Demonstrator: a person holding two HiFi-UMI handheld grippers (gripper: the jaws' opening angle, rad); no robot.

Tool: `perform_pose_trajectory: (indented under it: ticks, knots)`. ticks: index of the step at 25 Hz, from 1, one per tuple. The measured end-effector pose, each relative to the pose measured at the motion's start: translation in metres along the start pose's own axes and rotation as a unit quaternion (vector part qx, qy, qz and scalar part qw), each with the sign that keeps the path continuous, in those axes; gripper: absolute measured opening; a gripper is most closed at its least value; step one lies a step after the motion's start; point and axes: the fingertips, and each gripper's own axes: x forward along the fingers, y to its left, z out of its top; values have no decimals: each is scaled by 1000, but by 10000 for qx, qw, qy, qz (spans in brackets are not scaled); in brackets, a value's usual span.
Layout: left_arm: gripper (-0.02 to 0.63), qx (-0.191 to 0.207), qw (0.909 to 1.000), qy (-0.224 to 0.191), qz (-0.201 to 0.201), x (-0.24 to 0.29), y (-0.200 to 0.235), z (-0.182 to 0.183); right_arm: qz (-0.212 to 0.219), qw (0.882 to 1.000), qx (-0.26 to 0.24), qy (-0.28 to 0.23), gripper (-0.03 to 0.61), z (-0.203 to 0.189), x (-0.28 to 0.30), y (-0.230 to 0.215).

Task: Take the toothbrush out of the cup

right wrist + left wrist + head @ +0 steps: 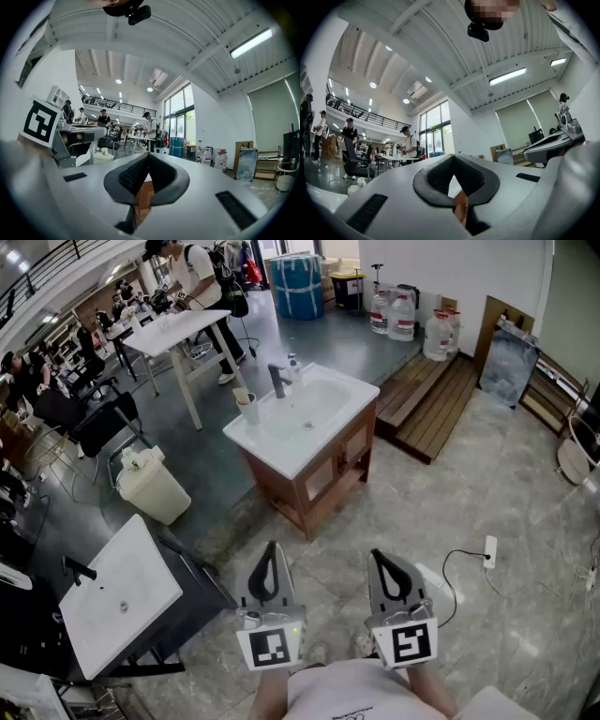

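A white cup [247, 409] stands on the near left corner of a white washbasin [286, 457] on a wooden cabinet, a few steps ahead. A pale toothbrush [240, 394] sticks out of the cup; it is small and hard to make out. Both grippers are held low and close to the person's body, far short of the basin. The left gripper [271, 548] [452, 157] has its jaws pressed together with nothing between them. The right gripper [376, 556] [147, 155] is shut and empty too. Both gripper views look out level across the hall.
A dark faucet [277, 381] stands at the basin's back. A second basin [141, 563] on a black frame is close at the left, with a lidded bin [152, 487] behind it. A power strip [489, 551] and cable lie on the floor at right. A wooden platform [427, 401] and water jugs [403, 317] stand further back.
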Motion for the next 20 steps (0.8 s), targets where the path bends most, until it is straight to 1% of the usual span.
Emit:
perform_pose_trajectory:
  ticks: [5,9,13,16,20]
  knots:
    - [17,-24,9999,-31,-99,6,-16,0,53,10000,73,12,12,-4,2,-9]
    - [17,-42,9999,-21,-103,9,-26,-1,189,9998,58,-20,12,-6,3,-12]
    - [17,-88,9999,27,40,12,-32,-7,431,9990,25,-66,12,-9,2,-16]
    - [17,-127,9998,8,177,13,-39,-6,560,9981,229,-132,11,-9,-2,-27]
    - [17,-44,9996,-55,288,14,-54,-5,711,9970,250,-187,12,-14,-6,-40]
